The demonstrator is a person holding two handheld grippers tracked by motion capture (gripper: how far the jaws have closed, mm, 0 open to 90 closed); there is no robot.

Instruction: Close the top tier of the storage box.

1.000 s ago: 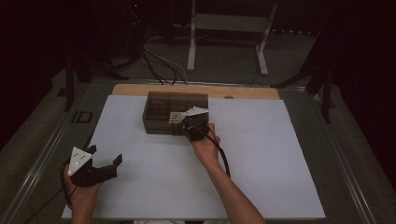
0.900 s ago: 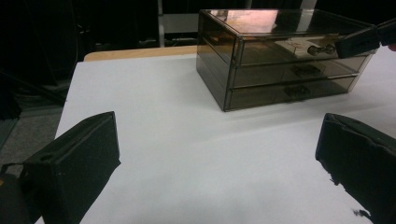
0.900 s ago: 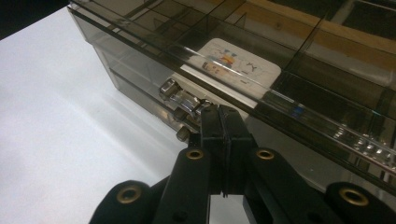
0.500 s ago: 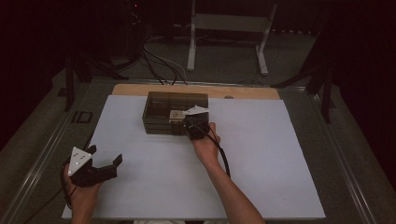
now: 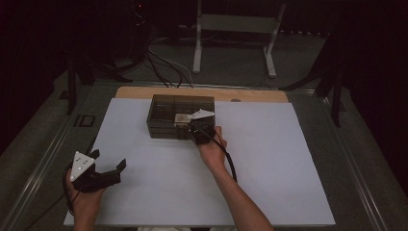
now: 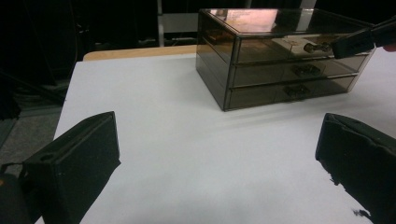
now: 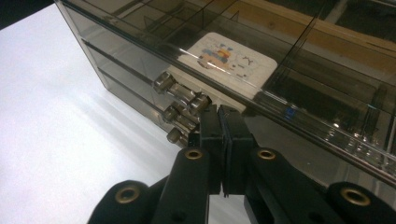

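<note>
While the right gripper sits with its jaws pressed together, their tips rest at the metal handle of the top drawer of a smoked transparent three-drawer box; whether they pinch the handle I cannot tell. Just beyond the tips, inside that drawer, lies a white card with a coloured print. Well apart, the left gripper hovers over the white table sheet, jaws spread wide around nothing, the box ahead of it.
</note>
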